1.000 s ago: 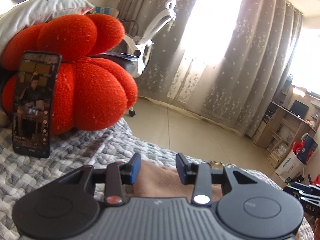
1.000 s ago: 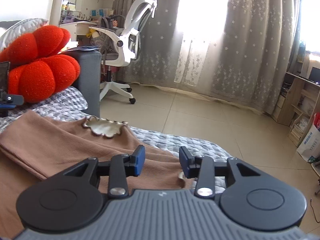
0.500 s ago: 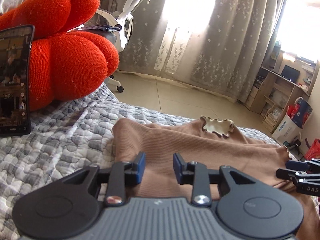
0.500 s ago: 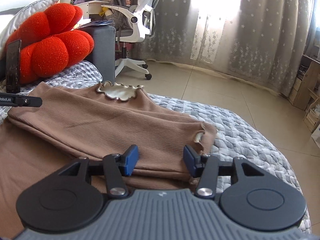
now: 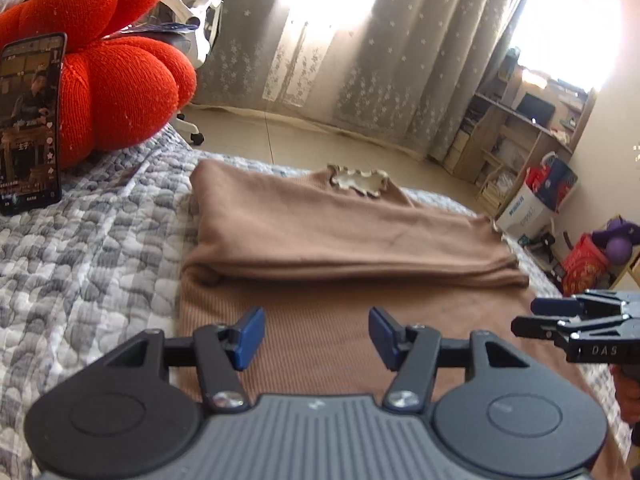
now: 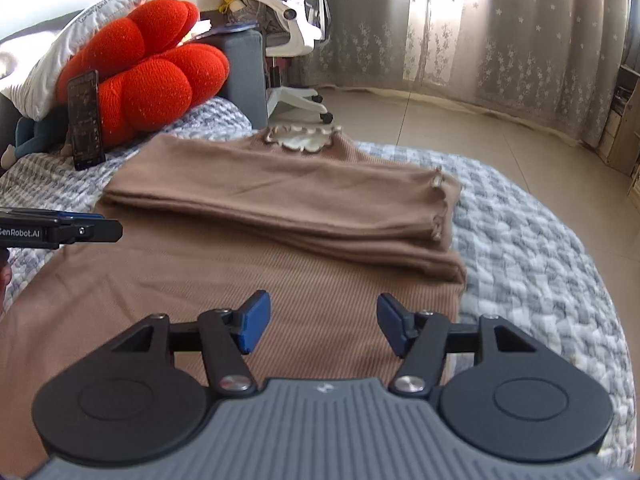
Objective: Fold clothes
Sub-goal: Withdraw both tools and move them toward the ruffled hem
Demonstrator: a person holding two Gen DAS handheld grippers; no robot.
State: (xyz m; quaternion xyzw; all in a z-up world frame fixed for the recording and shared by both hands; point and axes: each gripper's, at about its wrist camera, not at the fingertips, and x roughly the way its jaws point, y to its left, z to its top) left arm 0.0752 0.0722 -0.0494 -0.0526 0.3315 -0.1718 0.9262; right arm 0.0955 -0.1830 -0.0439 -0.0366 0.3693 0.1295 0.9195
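**Brown sweater on the bed: sleeves are over, next is the bottom half**

The brown sweater [image 5: 344, 236] lies flat on the quilted bed [image 5: 92, 264], collar toward the far edge, both sleeves already folded across the chest in a stacked band. The lower body stretches toward the near edge, not folded yet.

My take on doing the next bit well: catch the hem at its two corners, one hand-held gripper each, and lift both evenly so the ribbed knit doesn't skew. Lay it up over the sleeve band and keep the side edges lined up. Pinch only the sweater, not the quilt underneath.

The left hand-held gripper [image 5: 316, 334] has just been opening; its jaws stand apart above the lower body, nothing between the pads. Same for the right hand-held gripper [image 6: 322, 328], spread wide near the sweater's right edge, holding nothing.
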